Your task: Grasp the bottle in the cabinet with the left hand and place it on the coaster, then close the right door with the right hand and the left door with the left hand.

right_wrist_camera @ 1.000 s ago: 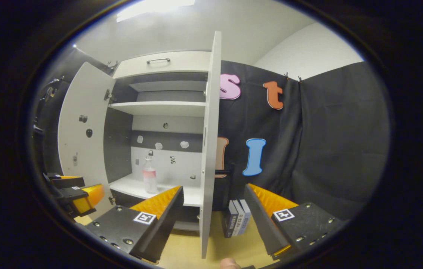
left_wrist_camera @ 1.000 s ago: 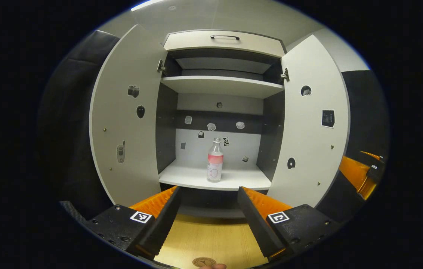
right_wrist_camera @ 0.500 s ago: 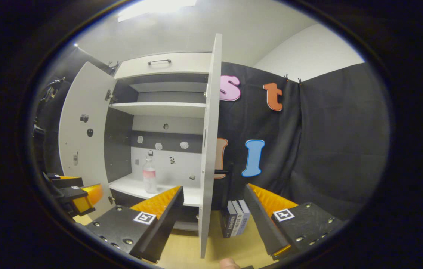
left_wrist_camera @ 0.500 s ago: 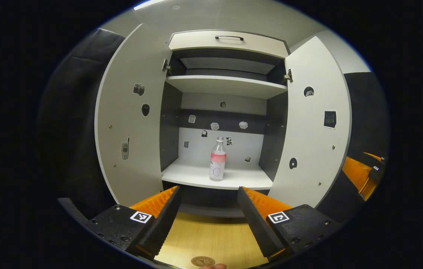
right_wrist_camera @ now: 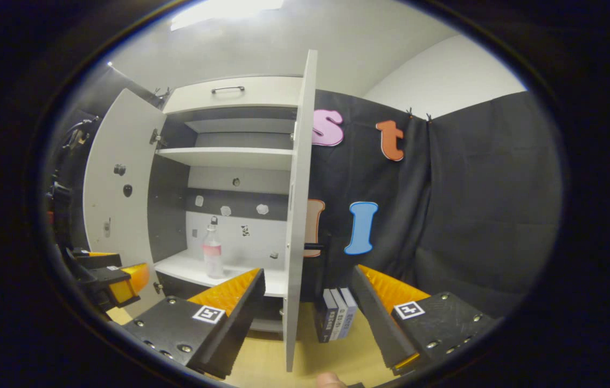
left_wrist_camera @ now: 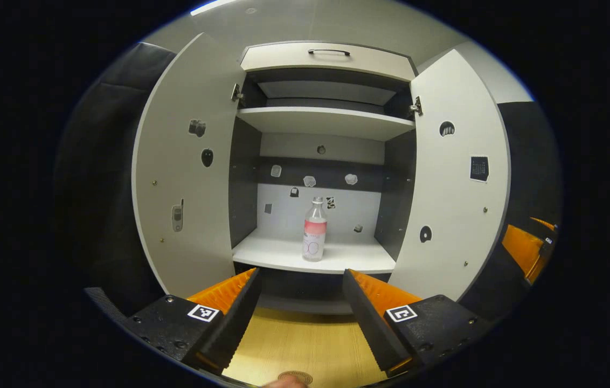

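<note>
- The cabinet (left_wrist_camera: 326, 59) stands on the bench (left_wrist_camera: 305, 345) with both doors swung wide open.
- The bottle (left_wrist_camera: 314, 230) stands upright on the lower shelf (left_wrist_camera: 272, 253), roughly at its middle and close to the front edge; it is clear, with a pink band around its body and a pale cap.
- In the left gripper view, the left hand-held gripper (left_wrist_camera: 300, 307) hangs in front of the cabinet, well apart from the bottle, with its two fingers spread wide and nothing between them. The bottle sits straight ahead, above the gap between the fingers.
- The coaster (left_wrist_camera: 295, 377) lies flat on the bench at the very bottom of the left gripper view, nearer to the camera than the fingers; a fingertip covers part of its near edge.
- The left door (left_wrist_camera: 186, 178) and the right door (left_wrist_camera: 453, 183) carry small dark stickers on their inner faces, and more small stickers dot the back panel behind the bottle.
- In the right gripper view, the right hand-held gripper (right_wrist_camera: 307, 318) is also wide open and holds nothing. The right door, seen edge-on, runs down between its fingers without touching either of them.
- A few books (right_wrist_camera: 334, 320) stand upright on the bench just to the right of that door edge.
- An upper shelf (left_wrist_camera: 326, 119) is bare, and a drawer front with a dark handle (left_wrist_camera: 328, 52) tops the cabinet.
</note>
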{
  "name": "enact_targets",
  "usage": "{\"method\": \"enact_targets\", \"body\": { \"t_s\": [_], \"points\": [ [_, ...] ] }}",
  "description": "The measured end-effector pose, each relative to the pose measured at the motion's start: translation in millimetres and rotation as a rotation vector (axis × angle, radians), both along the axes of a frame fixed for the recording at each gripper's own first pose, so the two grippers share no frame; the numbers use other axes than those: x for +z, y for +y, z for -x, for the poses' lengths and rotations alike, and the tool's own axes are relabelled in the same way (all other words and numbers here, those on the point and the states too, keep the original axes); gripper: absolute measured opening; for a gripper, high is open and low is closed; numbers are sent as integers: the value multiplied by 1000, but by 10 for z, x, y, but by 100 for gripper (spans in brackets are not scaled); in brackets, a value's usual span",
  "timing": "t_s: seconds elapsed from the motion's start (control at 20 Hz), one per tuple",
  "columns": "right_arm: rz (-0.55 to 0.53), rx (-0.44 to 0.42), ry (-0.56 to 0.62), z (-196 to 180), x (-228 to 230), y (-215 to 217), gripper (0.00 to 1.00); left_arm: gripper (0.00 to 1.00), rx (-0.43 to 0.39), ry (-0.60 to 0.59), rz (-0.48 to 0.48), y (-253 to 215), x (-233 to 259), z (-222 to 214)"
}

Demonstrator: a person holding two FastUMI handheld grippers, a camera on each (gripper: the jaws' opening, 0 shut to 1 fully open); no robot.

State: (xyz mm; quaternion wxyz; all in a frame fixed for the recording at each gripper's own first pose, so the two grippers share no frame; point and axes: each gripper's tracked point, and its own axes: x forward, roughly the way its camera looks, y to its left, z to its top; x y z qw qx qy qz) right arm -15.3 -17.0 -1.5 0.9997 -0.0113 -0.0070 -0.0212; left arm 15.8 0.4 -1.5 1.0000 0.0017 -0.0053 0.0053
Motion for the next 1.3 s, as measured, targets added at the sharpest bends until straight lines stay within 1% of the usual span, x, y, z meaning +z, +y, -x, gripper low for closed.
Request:
{"method": "enact_targets", "body": {
  "t_s": [0.2, 0.35, 0.4, 0.7, 0.85, 1.0, 1.15, 1.3],
  "points": [
    [16, -49, -4, 45, 3, -146, 98, 96, -2, -98, -54, -28, 301, -387],
    [24, -92, -4, 63, -4, -283, 98, 96, -18, -119, -71, -124, 416, -759],
    [29, -109, -3, 72, -13, -340, 98, 96, -24, -117, -74, -170, 430, -801],
    [49, -247, 5, 103, -42, -726, 98, 97, -42, -96, -66, -281, 448, -1668],
    [60, -328, 14, 161, -85, -907, 98, 97, -30, -92, -64, -280, 457, -2136],
    [68, -403, 30, 227, -130, -1056, 98, 96, -16, -59, -53, -251, 390, -2534],
    [47, -447, 41, 244, -173, -1107, 98, 97, -6, -20, -47, -214, 291, -2868],
    [50, -464, 52, 220, -204, -1108, 98, 96, 2, 22, -46, -187, 175, -3134]
  ]
}}
